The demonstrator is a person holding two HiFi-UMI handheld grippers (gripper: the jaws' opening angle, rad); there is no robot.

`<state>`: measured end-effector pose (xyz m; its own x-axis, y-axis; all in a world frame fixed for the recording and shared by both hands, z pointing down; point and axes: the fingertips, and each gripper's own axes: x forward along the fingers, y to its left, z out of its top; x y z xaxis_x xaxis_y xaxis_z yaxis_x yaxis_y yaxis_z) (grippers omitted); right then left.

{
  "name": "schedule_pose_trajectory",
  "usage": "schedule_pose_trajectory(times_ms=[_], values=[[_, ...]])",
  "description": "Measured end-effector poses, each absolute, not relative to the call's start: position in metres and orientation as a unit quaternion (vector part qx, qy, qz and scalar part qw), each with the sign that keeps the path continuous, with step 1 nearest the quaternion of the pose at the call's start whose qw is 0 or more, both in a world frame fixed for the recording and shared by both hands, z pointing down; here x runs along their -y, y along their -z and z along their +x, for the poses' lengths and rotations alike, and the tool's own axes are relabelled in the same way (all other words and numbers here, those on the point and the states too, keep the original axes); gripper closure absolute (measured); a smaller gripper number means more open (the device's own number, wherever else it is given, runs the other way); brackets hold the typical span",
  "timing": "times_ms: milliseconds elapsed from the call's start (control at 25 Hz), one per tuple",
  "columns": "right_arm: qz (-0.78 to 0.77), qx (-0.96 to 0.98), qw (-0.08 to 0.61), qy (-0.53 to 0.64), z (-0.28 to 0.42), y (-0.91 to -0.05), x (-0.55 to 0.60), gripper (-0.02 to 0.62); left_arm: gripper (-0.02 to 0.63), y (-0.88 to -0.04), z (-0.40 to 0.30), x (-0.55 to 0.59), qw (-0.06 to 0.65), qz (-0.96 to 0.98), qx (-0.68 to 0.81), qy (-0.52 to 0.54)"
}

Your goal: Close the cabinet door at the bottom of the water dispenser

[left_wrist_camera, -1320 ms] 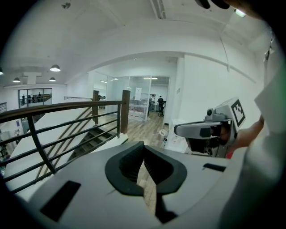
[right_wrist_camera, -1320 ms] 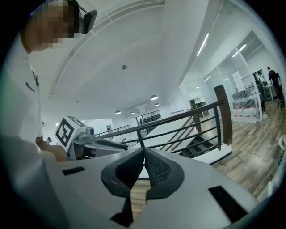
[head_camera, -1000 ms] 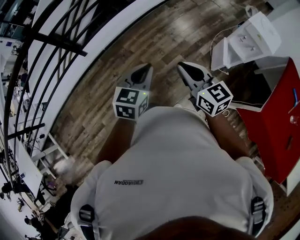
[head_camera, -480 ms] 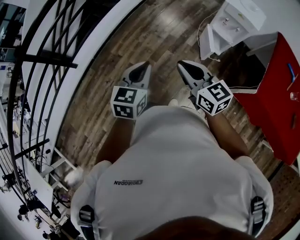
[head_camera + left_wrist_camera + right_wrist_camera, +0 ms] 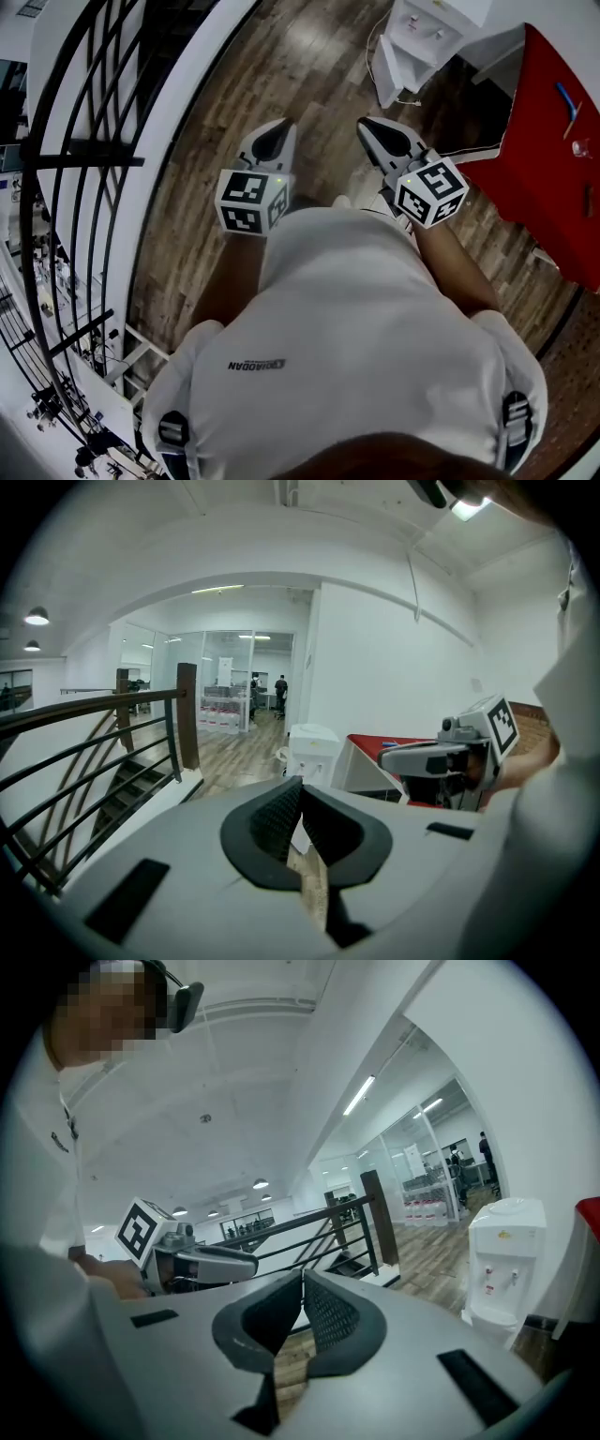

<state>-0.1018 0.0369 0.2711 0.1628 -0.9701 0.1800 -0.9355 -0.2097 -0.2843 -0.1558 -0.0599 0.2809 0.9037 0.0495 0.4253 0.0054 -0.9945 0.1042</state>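
The white water dispenser (image 5: 424, 26) stands at the top of the head view, next to a white wall. A white panel (image 5: 386, 73), its bottom door, stands out from its foot. It also shows far ahead as the dispenser (image 5: 312, 752) in the left gripper view and the dispenser (image 5: 504, 1262) at the right of the right gripper view. My left gripper (image 5: 274, 133) and right gripper (image 5: 374, 127) are held side by side before my chest, well short of the dispenser. Both are shut, with the left gripper (image 5: 300, 786) and the right gripper (image 5: 303, 1275) empty in their own views.
A black stair railing (image 5: 94, 150) and a white ledge (image 5: 183, 112) run along the left. A red-covered table (image 5: 553, 141) stands at the right, close to the dispenser. Wooden floor (image 5: 309, 56) lies between me and the dispenser. A cable trails by the dispenser's foot.
The dispenser and red table have slid up and leftward in the head view as I move across the floor. Both grippers keep their place before my chest, still shut.
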Motion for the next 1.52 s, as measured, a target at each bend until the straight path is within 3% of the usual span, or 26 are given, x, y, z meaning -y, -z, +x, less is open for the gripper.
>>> schedule_pose_trajectory(times_ms=[640, 1520], values=[[-0.830, -0.526, 0.063, 0.173, -0.070, -0.287, -0.110, 0.572, 0.611, -0.299, -0.104, 0.008, 0.034, 0.961, -0.126, -0.243], [-0.875, -0.429, 0.081, 0.212, 0.025, -0.323, -0.143, 0.572, 0.611, -0.332, 0.009, -0.018, 0.032, 0.937, -0.215, -0.273]])
